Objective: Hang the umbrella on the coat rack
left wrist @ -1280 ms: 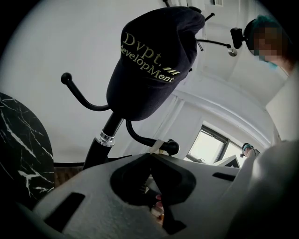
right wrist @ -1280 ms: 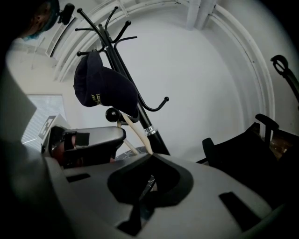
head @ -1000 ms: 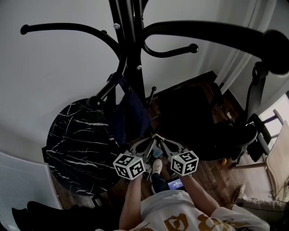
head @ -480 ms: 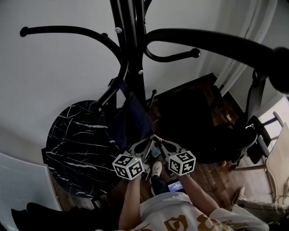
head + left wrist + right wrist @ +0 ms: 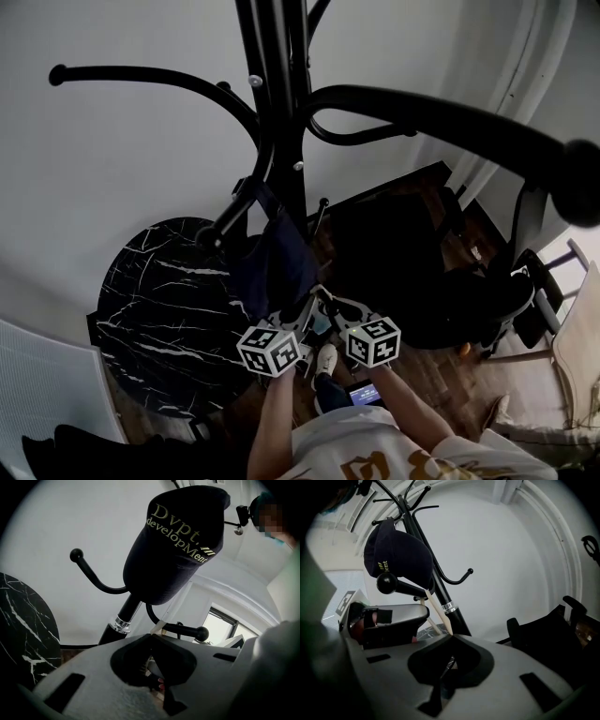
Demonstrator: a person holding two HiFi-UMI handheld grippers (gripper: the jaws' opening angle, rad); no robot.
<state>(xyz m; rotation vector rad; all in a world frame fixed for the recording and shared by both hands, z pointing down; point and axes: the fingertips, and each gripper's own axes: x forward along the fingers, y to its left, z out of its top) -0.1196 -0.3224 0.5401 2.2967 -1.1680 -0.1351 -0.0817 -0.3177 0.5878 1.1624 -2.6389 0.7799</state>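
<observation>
The folded dark blue umbrella (image 5: 277, 262) hangs by its strap from a low hook of the black coat rack (image 5: 281, 112). In the left gripper view the umbrella (image 5: 180, 541) fills the top, with gold print on its sleeve. It shows smaller at the upper left of the right gripper view (image 5: 401, 557). My left gripper (image 5: 307, 300) and right gripper (image 5: 325, 298) sit side by side just below and right of the umbrella. Each has its jaws closed tip to tip, left (image 5: 150, 637) and right (image 5: 451, 637), with nothing between them. Neither touches the umbrella.
A round black marble table (image 5: 159, 300) stands left of the rack's base. A black armchair (image 5: 403, 262) is to the right, with an office chair (image 5: 525, 281) beyond it. Long curved rack arms (image 5: 450, 117) reach out overhead. A white ribbed panel (image 5: 47, 384) is at the lower left.
The two grippers have drawn slightly closer together and the head view has shifted a little. The umbrella stays hanging on its hook.
</observation>
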